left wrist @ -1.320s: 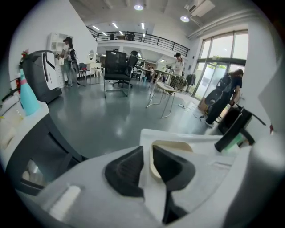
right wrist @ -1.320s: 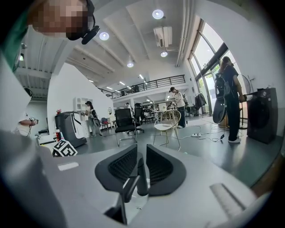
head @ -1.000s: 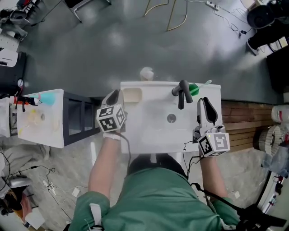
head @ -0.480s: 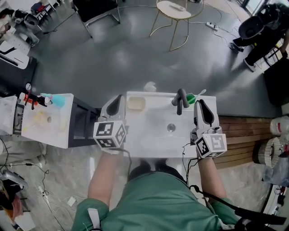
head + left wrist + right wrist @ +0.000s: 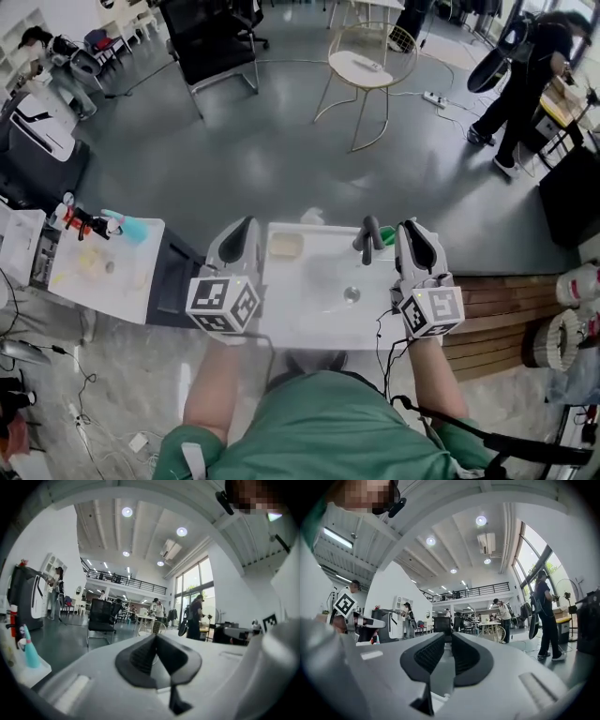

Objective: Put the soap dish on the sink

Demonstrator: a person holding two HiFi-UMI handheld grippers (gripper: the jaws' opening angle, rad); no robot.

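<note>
The cream soap dish (image 5: 285, 246) lies on the back left corner of the white sink (image 5: 314, 305), left of the dark faucet (image 5: 369, 236). My left gripper (image 5: 244, 230) hangs just off the sink's left edge, beside the dish and apart from it. In the left gripper view its jaws meet at the tip (image 5: 155, 637) with nothing between them. My right gripper (image 5: 413, 236) is over the sink's right edge, past the faucet. It is shut and empty too (image 5: 447, 637). Both gripper views look out level into the room, so neither shows the sink or the dish.
A green item (image 5: 387, 234) lies behind the faucet. A white side table (image 5: 94, 281) with a teal bottle (image 5: 131, 228) stands at the left. Farther off are a black chair (image 5: 211, 42), a round stool (image 5: 364, 70) and a person (image 5: 525, 66). Wooden decking (image 5: 506, 309) lies at the right.
The head view has tilted up to show more of the room. Both grippers have risen a little and stay at the sink's two sides; the dish has not moved.
</note>
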